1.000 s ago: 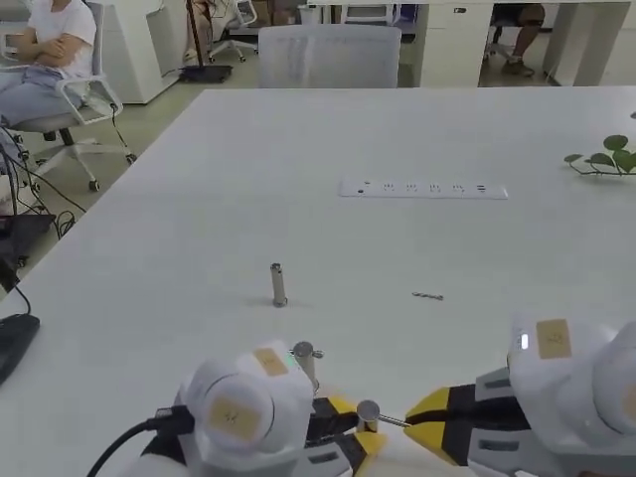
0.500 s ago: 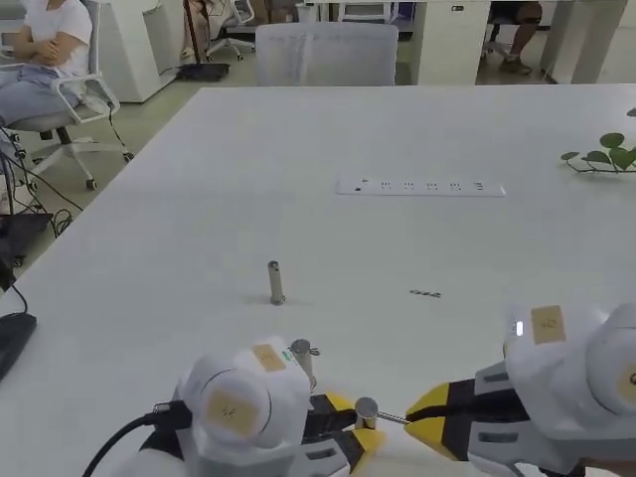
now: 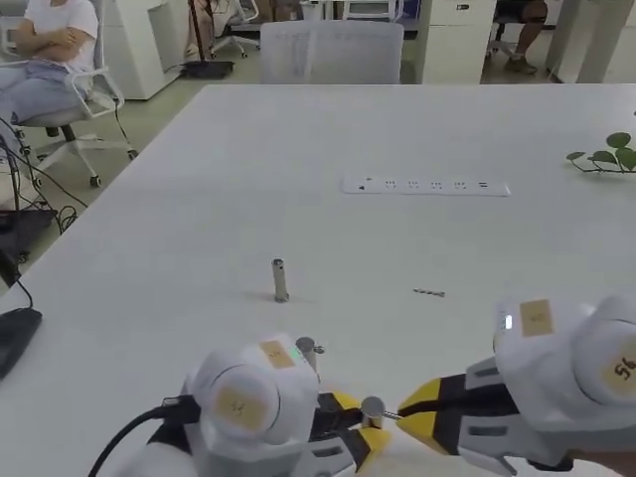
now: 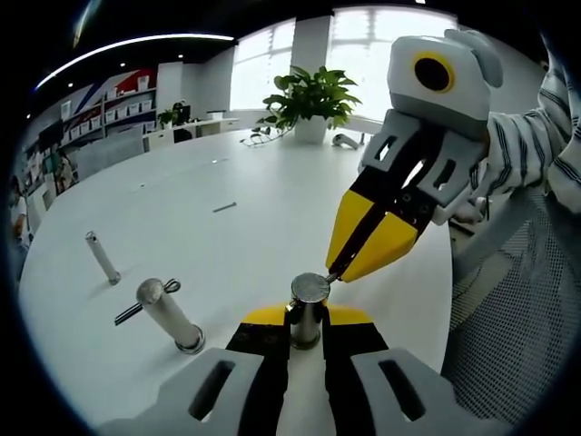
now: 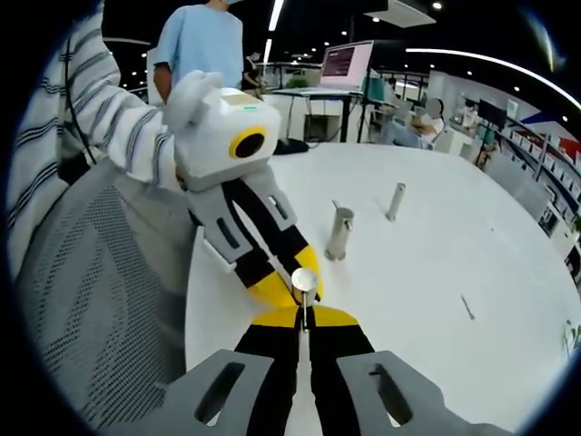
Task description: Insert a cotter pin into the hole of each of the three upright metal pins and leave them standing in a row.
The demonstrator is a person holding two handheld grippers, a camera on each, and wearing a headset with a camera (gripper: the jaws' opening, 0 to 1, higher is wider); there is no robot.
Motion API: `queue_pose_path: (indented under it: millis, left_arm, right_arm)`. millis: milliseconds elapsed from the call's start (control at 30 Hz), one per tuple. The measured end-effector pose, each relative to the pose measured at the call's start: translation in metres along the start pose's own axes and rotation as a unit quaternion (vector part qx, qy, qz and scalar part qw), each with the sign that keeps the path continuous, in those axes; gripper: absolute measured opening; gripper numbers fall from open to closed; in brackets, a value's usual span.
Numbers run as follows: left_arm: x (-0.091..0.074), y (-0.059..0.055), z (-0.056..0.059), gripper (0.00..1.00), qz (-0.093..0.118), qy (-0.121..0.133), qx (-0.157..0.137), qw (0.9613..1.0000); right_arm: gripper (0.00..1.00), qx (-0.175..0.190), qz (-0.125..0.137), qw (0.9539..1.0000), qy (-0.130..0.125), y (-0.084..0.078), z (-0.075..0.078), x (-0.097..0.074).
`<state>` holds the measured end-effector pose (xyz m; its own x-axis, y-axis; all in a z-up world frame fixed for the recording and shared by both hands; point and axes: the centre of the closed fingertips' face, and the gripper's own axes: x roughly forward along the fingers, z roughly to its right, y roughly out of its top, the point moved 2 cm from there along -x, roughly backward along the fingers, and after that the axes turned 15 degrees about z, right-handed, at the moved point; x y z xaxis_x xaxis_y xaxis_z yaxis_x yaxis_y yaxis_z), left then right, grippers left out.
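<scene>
while the left gripper [image 4: 307, 320] grips the near pin [image 4: 310, 291] upright, the right gripper [image 5: 304, 313], closed on a cotter pin [image 3: 390, 416], meets its head; beyond the near pin stand a pinned pin [image 4: 168, 313] and a bare pin [image 4: 102, 257].

Three metal pins [image 3: 280, 280] upright, cotter pin [image 3: 429, 292] flat

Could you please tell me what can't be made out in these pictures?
Whether the cotter pin has entered the nearest pin: too small in the head view, hidden behind the right claw in the right gripper view.
Nearest pin's base: covered by the left claw, head view.
Far pin hole: too small, head view.
</scene>
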<state>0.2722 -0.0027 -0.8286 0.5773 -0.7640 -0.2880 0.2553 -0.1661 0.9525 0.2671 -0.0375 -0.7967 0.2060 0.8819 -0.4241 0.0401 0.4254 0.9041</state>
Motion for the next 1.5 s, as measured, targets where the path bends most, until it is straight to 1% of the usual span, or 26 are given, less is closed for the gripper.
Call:
queue_pose_path:
  millis: [367,600,767,867,967,1067,1300,1500]
  left_arm:
    - [0.0022,0.0002,0.0014,0.11,-0.001,0.000,-0.003,1.0000]
    - [0.0025,0.0002,0.0009,0.12,-0.001,-0.001,-0.004,1.0000]
    - [0.0027,0.0001,0.0008,0.12,-0.001,0.000,-0.005,1.0000]
    - [0.0027,0.0001,0.0006,0.12,-0.001,0.000,-0.005,1.0000]
    - [0.0027,0.0000,0.0005,0.12,-0.001,0.000,-0.005,1.0000]
    - [0.0027,-0.0002,0.0005,0.12,-0.001,0.000,-0.006,1.0000]
    - [0.0029,-0.0003,0.0005,0.12,-0.001,-0.003,-0.005,1.0000]
    - [0.0027,-0.0009,0.0009,0.12,-0.001,-0.006,-0.003,1.0000]
  right_arm:
    - [0.03,0.006,0.002,1.0000,-0.001,0.0007,0.0006,0.0037]
    - [0.04,0.019,0.002,0.9998,-0.003,0.0005,0.0006,0.0046]
    - [0.05,0.000,0.004,1.0000,0.003,0.0005,-0.0006,0.0056]
    - [0.06,0.001,0.004,1.0000,0.006,0.0004,-0.0009,0.0056]
    - [0.09,0.000,0.003,1.0000,0.009,-0.0007,-0.0027,0.0060]
    - [0.10,-0.002,0.004,1.0000,0.008,-0.0013,-0.0031,0.0053]
    - [0.10,0.006,0.001,1.0000,0.002,-0.0056,-0.0002,-0.0015]
    - [0.09,0.011,-0.003,0.9999,0.002,-0.0090,-0.0007,-0.0035]
